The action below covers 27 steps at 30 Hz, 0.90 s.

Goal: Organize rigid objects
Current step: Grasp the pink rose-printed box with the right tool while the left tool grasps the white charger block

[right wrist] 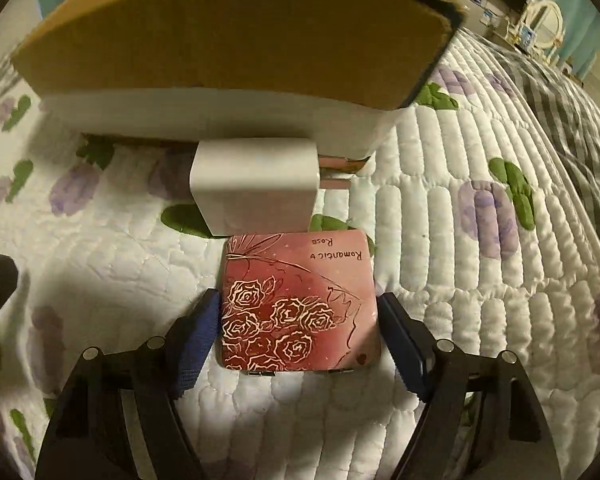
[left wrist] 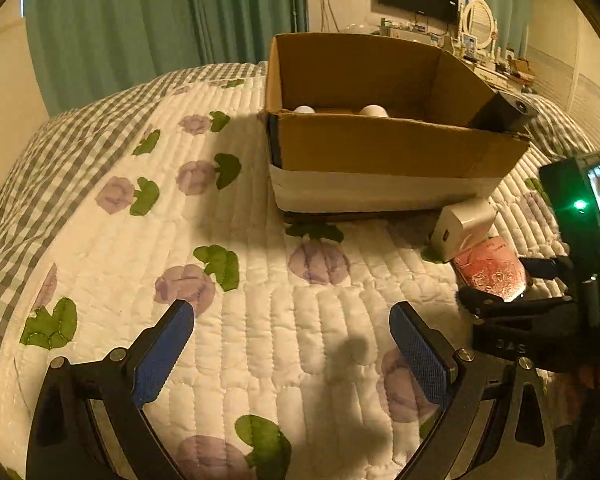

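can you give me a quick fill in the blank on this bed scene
1. The right tool has its fingers on either side of the pink ____ tin.
2. The white charger lies between the tin and the ____ box.
3. The left tool is open and holds ____.

Missing words: rose; cardboard; nothing

right gripper: blue pads either side of pink rose-print tin, left pad touching, right contact unclear | white charger plug: just beyond tin, touching cardboard box base | all on floral quilt, near its right edge
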Each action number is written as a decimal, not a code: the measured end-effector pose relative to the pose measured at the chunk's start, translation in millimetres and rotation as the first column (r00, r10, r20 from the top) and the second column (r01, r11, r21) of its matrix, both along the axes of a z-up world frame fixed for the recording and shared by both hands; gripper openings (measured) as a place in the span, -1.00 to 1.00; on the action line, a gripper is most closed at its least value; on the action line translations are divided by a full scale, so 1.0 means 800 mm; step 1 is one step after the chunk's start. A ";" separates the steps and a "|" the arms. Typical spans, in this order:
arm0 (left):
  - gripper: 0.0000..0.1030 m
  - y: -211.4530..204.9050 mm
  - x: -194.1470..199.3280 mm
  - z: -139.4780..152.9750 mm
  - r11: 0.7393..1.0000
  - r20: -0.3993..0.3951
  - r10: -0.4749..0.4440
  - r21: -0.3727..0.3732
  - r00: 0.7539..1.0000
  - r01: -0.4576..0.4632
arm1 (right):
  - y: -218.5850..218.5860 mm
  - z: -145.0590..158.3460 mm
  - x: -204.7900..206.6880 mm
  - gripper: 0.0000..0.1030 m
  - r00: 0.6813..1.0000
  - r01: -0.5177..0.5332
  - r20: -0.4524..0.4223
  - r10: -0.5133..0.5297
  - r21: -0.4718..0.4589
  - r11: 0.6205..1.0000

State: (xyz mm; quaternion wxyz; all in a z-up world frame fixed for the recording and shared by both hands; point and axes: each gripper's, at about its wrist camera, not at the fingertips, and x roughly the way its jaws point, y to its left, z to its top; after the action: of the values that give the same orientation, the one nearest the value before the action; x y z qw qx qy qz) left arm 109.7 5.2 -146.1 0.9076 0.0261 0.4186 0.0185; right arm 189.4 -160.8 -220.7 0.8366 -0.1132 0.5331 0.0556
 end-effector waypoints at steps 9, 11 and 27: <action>0.94 -0.031 0.004 0.018 0.997 -0.005 -0.074 0.013 0.997 0.074 | -0.047 0.068 -0.026 0.38 0.994 0.017 0.105 -0.031 0.139 0.990; 0.94 -0.043 0.012 0.024 0.996 -0.001 -0.088 0.003 0.996 0.088 | -0.059 0.086 -0.025 0.38 0.991 0.029 0.128 -0.049 0.148 0.989; 0.91 -0.148 0.101 -0.017 0.991 -0.040 -0.105 -0.085 0.994 0.101 | -0.146 0.097 0.049 0.38 0.992 0.032 0.117 -0.047 0.127 0.991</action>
State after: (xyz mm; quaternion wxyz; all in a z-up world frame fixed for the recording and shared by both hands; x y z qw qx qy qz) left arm 190.3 -113.5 -159.9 0.8983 0.0106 0.4369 -0.0462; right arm 228.6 -277.6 -143.3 0.8735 -0.0533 0.4795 0.0651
